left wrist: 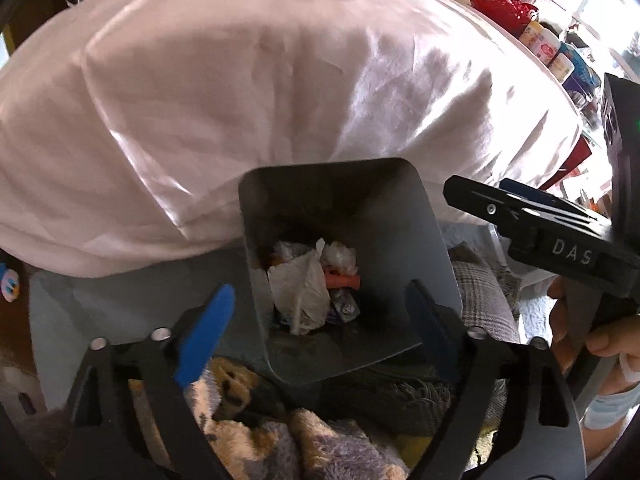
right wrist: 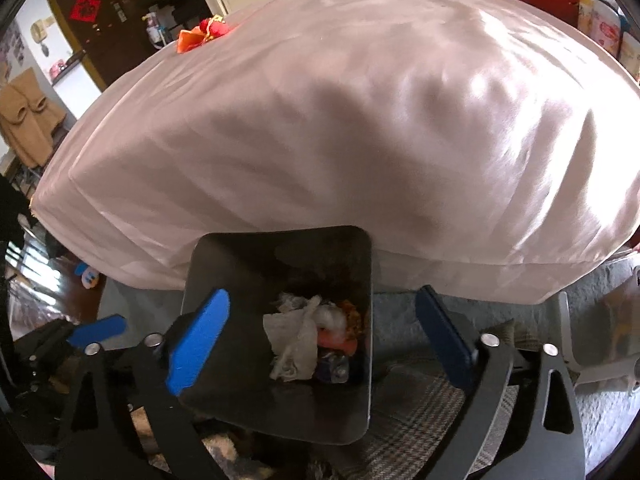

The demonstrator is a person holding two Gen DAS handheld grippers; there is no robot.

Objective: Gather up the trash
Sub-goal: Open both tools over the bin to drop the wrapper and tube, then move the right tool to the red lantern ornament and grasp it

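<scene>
A grey square trash bin [left wrist: 404, 216] stands on the floor against a bed. It holds a crumpled white tissue [left wrist: 298, 288], clear plastic wrap [left wrist: 340, 256], an orange piece [left wrist: 342, 280] and a dark wrapper. My left gripper [left wrist: 320, 328] hovers over the bin, open and empty. The bin also shows in the right wrist view [right wrist: 224, 264] with the tissue [right wrist: 292, 340]. My right gripper [right wrist: 324, 340] is above the bin, open and empty. It shows from the side in the left wrist view [left wrist: 480, 196], where its jaw state is unclear.
The bed with a shiny white cover [left wrist: 260, 100] fills the view behind the bin. A plush toy [left wrist: 256, 432] and plaid fabric [right wrist: 432, 412] lie by the bin. A red-orange toy [right wrist: 204, 34] sits on the bed. Bottles and a red basket [left wrist: 508, 8] stand at the far right.
</scene>
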